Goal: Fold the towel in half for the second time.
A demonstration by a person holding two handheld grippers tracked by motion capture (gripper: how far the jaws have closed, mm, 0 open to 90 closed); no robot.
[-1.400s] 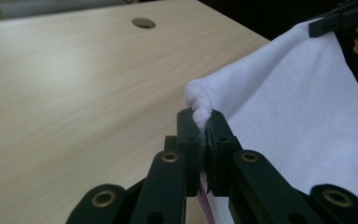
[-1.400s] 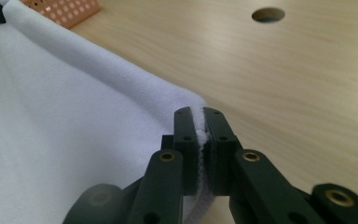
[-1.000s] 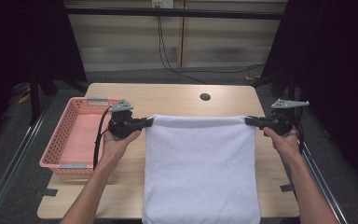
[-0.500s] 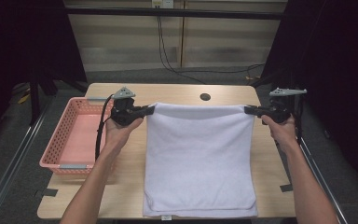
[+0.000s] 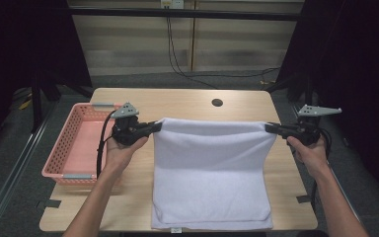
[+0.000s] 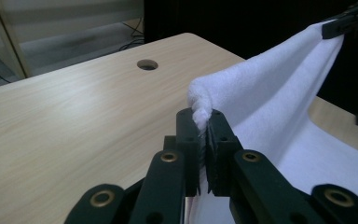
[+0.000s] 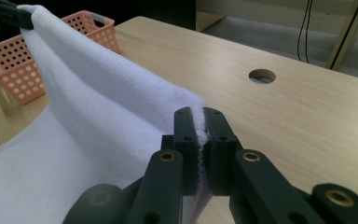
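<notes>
High view: you hold one white towel [image 5: 212,173], strung between your two grippers over the wooden table [image 5: 187,101]. Your left gripper [image 5: 153,127] pinches the towel's upper left corner; your right gripper [image 5: 270,128] pinches its upper right corner. The edge between them is lifted and sags slightly in the middle. From that edge the cloth slopes down toward you, and its near part lies flat on the table, reaching the near edge.

Left gripper view: jaws closed tight on a bunched tuft of towel corner, the cloth rising out between them.

Right gripper view: jaws closed on a thin fold of towel edge, flat and less bunched.

Towel: rectangular, soft terry pile, fuzzy nap, plain white, thick folded rim.

Table: pale wood grain, smooth, rounded corners, one round cable hole [image 5: 217,102] beyond the towel.

Basket [image 5: 59,158]: pink plastic, rectangular, perforated walls, grey handles, left of the towel, just beside your left hand [image 5: 121,150].
</notes>
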